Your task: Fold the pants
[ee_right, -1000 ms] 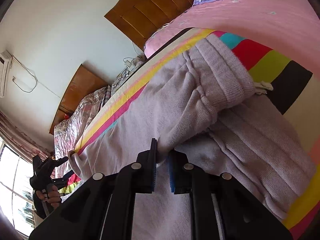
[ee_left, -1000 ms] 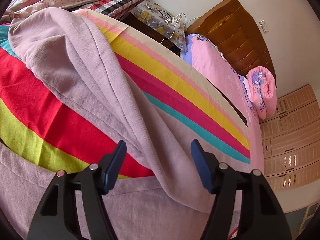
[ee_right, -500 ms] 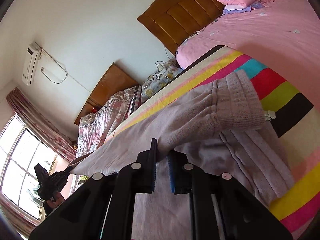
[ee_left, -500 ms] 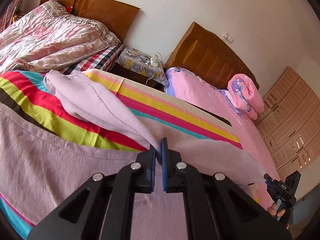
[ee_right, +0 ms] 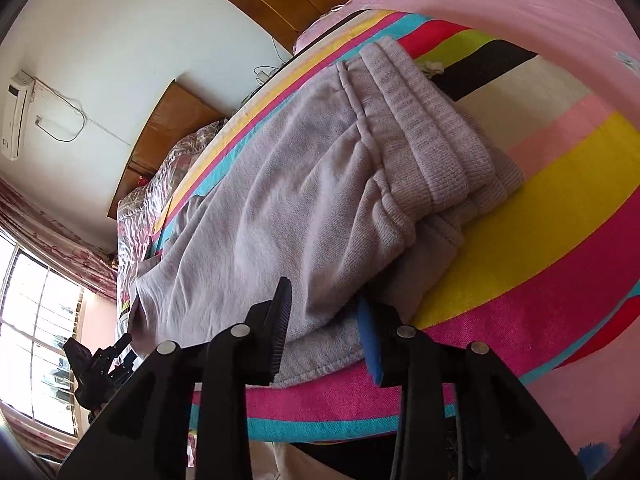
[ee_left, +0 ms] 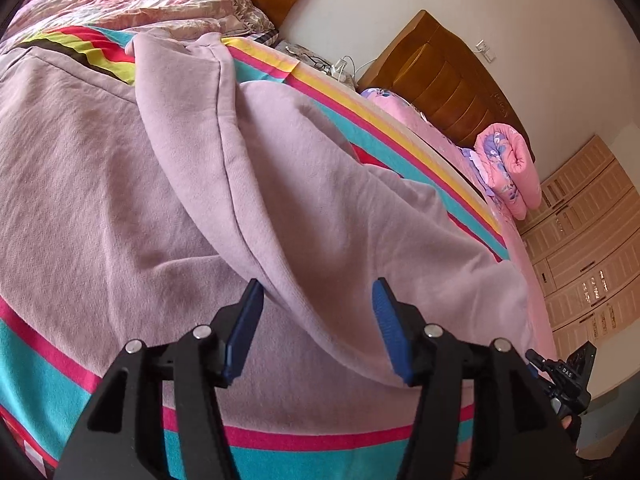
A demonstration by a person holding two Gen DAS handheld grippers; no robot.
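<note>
We see both the left gripper (ee_left: 318, 326) and right gripper (ee_right: 326, 330) with fingers apart over lilac pants (ee_right: 288, 200) folded on a striped bed (ee_right: 540, 208), waistband at 1 o'clock.

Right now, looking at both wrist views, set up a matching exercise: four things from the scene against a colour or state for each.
Things:
1. left gripper
2. pants
3. rolled quilt
4. headboard

Descriptions:
a. brown wood
b. pink, floral
c. lilac, one leg laid over the other
d. jaws open

Pairs: 1-d, 2-c, 3-b, 4-a
</note>
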